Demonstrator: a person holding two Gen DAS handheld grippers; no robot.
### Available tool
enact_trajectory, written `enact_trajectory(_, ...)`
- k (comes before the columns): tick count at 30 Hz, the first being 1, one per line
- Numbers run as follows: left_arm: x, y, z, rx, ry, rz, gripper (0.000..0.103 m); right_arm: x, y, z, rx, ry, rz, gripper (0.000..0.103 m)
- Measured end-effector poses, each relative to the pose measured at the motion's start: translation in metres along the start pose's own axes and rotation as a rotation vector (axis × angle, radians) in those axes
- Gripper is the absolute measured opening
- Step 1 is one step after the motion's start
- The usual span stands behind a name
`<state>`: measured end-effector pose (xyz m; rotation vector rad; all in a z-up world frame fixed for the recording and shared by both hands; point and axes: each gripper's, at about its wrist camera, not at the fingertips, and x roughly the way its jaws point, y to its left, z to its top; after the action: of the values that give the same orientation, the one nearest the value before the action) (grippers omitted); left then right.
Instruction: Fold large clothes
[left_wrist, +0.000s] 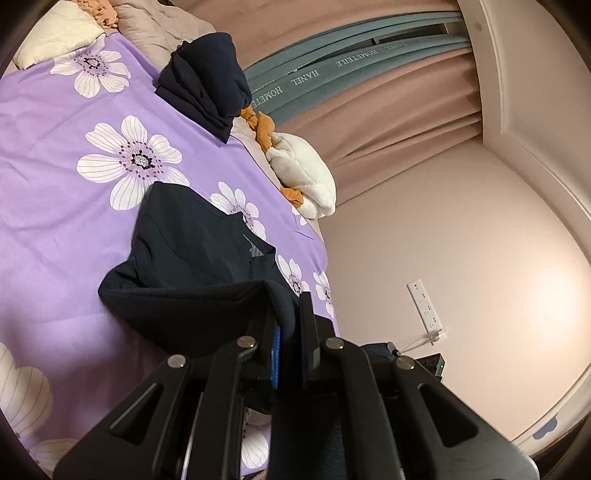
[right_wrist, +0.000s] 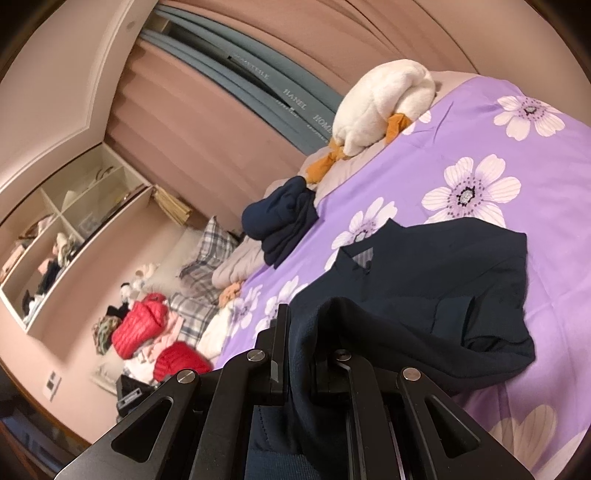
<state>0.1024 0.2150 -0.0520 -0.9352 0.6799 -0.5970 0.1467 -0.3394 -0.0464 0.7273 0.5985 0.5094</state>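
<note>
Left gripper (left_wrist: 291, 325) fingers pinched on navy shirt (left_wrist: 192, 258) edge, lower centre. Right gripper (right_wrist: 299, 339) fingers clamped on same shirt (right_wrist: 424, 280), lower centre. Shirt spread mid-frame on purple floral bedsheet (right_wrist: 480, 122). Folded navy garment (left_wrist: 207, 81) upper centre, plush duck (right_wrist: 384, 99) beyond.

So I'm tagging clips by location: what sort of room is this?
Most likely a bedroom. A bed with a purple floral sheet fills both views, a plush goose lies on it by the curtains, and open shelves hold clothes. Both grippers hold a navy garment.
</note>
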Motion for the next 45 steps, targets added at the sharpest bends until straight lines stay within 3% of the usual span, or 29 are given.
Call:
enact_trajectory(22,0.050,0.025,0.041,-0.043,0.052,0.068,0.004,0.044,-0.030,0.031,0.089,0.008,-0.038,0.009)
enact_trajectory(36,0.150,0.072,0.087,-0.092,0.196,0.221,0.004,0.112,-0.107,0.055,0.328,0.071,-0.205,0.009)
enact_trajectory(45,0.186,0.125,0.103,-0.220,0.225,0.303,0.005,0.140,-0.161,0.046,0.526,0.113,-0.306,0.009)
